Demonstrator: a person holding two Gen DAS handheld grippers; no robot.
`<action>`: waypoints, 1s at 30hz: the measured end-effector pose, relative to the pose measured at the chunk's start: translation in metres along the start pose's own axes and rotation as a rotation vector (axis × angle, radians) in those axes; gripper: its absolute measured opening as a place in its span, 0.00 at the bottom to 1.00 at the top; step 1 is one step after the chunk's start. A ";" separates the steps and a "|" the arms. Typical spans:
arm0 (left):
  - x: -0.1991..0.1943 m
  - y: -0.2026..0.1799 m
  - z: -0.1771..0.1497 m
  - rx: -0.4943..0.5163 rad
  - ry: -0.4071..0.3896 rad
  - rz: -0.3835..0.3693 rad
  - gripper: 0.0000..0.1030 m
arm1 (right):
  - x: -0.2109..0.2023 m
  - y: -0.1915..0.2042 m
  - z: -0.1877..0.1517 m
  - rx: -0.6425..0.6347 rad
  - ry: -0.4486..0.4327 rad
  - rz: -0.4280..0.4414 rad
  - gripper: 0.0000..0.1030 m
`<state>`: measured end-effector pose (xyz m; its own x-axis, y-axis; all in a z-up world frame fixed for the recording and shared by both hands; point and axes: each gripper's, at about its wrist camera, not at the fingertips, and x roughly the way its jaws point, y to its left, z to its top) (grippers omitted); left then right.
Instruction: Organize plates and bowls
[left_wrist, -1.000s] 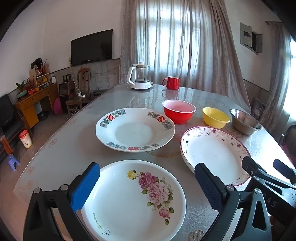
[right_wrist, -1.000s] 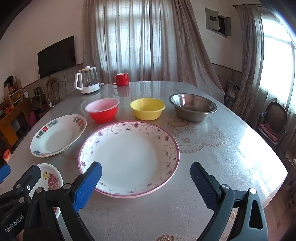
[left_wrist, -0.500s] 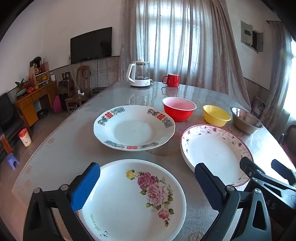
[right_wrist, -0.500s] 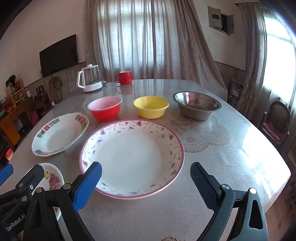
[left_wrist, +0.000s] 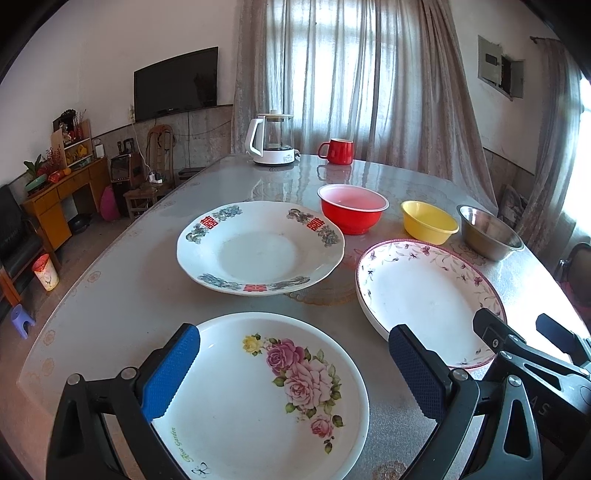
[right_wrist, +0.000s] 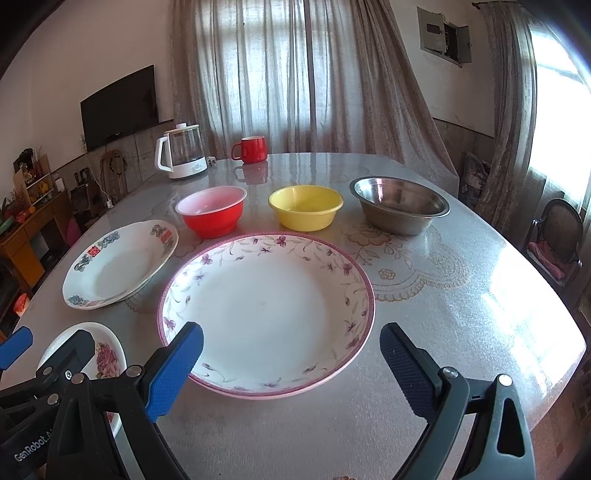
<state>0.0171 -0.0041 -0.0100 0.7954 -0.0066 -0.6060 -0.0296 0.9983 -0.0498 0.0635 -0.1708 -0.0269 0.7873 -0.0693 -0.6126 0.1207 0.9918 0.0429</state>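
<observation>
— Grey and glossy is the table (right_wrist: 461, 314), and what stands on it?

— Three plates near, three bowls behind them. At the near left lies the rose plate (left_wrist: 258, 398); farther is the plate with red characters (left_wrist: 258, 254); at the right of both is the purple-flower plate (right_wrist: 266, 310). They lie apart, none stacked.

— And the bowls?

— In one row: red bowl (right_wrist: 212, 210), yellow bowl (right_wrist: 304, 206), steel bowl (right_wrist: 400, 208), from left to right. At the far edge stand a glass kettle (right_wrist: 183, 157) and a red mug (right_wrist: 253, 148).

— The fingers?

— The left gripper (left_wrist: 295, 373) hangs above the rose plate, its fingers spread wide and holding nothing. The right gripper (right_wrist: 291, 363) is above the near rim of the purple-flower plate, fingers also spread, empty.
</observation>
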 end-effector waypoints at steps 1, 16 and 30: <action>0.001 -0.001 0.000 0.001 0.000 0.001 1.00 | 0.001 -0.001 0.000 0.002 0.004 0.002 0.96; 0.003 -0.004 0.000 0.007 0.010 -0.009 1.00 | 0.004 -0.004 0.000 0.016 0.013 0.010 0.96; 0.000 -0.008 -0.001 0.018 0.011 -0.016 1.00 | 0.005 -0.008 0.000 0.024 0.014 0.012 0.96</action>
<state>0.0171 -0.0117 -0.0103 0.7892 -0.0229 -0.6137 -0.0060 0.9990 -0.0449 0.0662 -0.1795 -0.0304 0.7800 -0.0555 -0.6232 0.1256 0.9897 0.0690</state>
